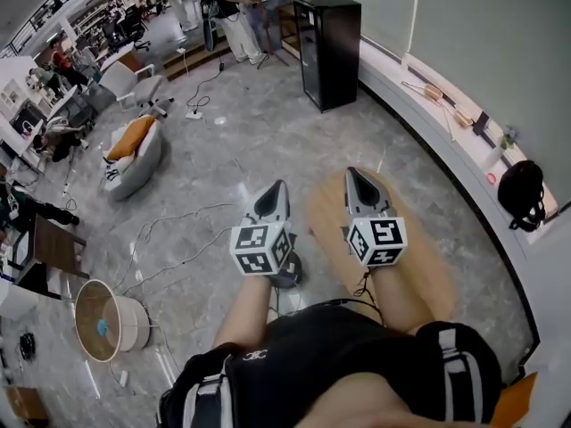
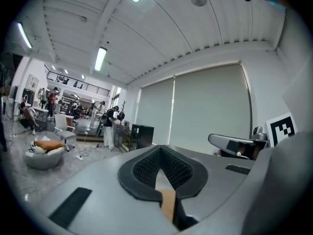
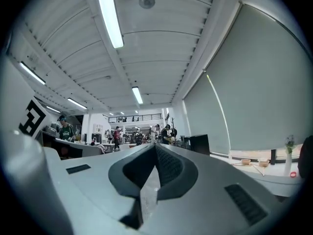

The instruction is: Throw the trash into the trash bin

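Note:
In the head view both grippers are held up level in front of the person, side by side. My left gripper [image 1: 276, 188] has its jaws pressed together; in the left gripper view [image 2: 160, 150] only a thin tan sliver shows in the slit between them, and I cannot tell what it is. My right gripper [image 1: 354, 175] is shut too, with a pale grey sliver in its slit [image 3: 155, 147]. No trash is plainly visible. A round white bin [image 1: 109, 320] with a tan inside stands on the floor at the lower left, well away from both grippers.
A round wooden table [image 1: 430, 270] lies below the right gripper. Beyond are a black cabinet [image 1: 328, 50], a grey beanbag [image 1: 138, 160] with an orange cushion, cables on the floor [image 1: 178, 230], a black backpack [image 1: 522, 194] on the window ledge, and people [image 1: 234, 12] at the back.

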Demonstrator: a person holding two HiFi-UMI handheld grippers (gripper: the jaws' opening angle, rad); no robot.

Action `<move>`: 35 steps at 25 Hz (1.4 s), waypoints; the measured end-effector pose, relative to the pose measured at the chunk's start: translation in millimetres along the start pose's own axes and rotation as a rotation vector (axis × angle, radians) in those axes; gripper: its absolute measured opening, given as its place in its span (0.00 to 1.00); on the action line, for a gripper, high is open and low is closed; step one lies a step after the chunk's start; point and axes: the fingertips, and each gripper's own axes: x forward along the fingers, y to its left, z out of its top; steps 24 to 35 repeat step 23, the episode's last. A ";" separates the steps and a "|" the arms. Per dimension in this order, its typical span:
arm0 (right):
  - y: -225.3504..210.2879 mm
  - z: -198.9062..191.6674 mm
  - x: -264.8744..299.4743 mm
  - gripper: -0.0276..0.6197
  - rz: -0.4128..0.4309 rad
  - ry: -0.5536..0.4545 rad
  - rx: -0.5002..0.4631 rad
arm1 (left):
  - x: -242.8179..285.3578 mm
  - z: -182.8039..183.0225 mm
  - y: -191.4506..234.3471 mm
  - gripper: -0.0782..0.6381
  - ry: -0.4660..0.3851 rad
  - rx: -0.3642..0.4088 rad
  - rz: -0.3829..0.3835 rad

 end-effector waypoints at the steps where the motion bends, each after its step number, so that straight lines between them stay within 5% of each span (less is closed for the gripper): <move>1: -1.2 4.1 1.0 0.06 -0.002 -0.007 0.001 | -0.8 5.6 2.6 0.13 -0.009 0.006 0.007; 35: 23.8 1.6 29.0 0.06 -0.031 -0.012 -0.012 | -18.7 23.6 53.7 0.13 -0.069 0.022 0.032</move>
